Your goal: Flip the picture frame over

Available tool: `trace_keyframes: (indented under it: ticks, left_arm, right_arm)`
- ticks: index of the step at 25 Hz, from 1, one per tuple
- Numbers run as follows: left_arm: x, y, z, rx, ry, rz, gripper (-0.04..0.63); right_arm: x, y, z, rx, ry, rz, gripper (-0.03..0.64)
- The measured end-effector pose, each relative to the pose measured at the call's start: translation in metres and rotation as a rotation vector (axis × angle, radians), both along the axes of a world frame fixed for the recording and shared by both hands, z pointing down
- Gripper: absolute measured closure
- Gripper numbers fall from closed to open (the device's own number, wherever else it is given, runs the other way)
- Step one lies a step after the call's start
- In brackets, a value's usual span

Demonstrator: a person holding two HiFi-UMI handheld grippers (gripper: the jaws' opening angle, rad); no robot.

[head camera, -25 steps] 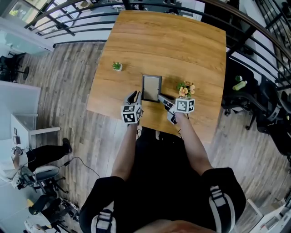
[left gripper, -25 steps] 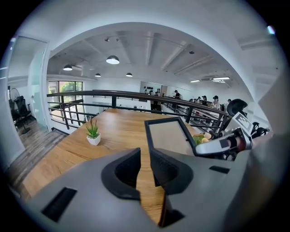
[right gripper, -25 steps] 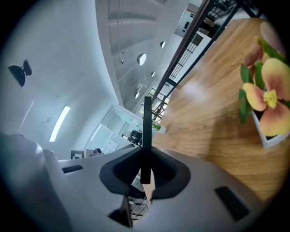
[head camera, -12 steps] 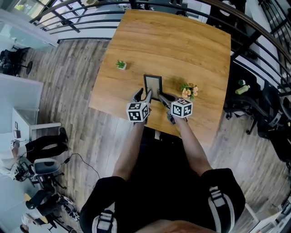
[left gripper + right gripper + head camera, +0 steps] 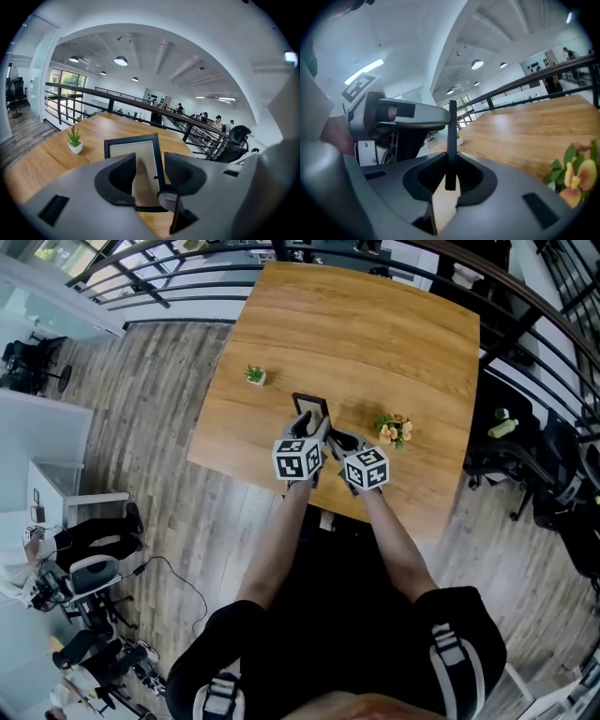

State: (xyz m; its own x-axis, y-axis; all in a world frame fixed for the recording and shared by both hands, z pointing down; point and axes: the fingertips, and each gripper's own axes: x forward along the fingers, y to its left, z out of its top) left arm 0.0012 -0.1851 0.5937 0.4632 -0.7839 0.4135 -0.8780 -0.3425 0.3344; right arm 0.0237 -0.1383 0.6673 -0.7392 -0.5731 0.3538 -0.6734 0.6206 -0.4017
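Fingers of the right gripper (image 5: 337,441) clamp the black rectangular picture frame (image 5: 310,406) by its edge, holding it tilted above the wooden tabletop (image 5: 375,334), near its middle, ready for turning. The left gripper (image 5: 307,424) has just opened its fingers, which straddle the frame loosely.

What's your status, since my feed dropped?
Right gripper shut on edge of black rectangular picture frame. Left gripper just opened, pads off it. Frame tilted up off wooden table. Green potted plant, orange flowers clear.
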Motion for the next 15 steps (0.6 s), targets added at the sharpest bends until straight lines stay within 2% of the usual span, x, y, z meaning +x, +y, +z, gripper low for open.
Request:
trace_keyframes:
  ticks: [8,15]
  left_arm:
    - [0.013,-0.006,-0.001,-0.029,0.039,0.009,0.407]
    - [0.016,-0.014,-0.009,-0.047,0.098,-0.029,0.407]
  right_arm:
    - [0.005,-0.002,-0.011,0.109,0.149,-0.015,0.549]
    - [0.011,-0.003,-0.031,0.3,0.389,-0.054,0.533]
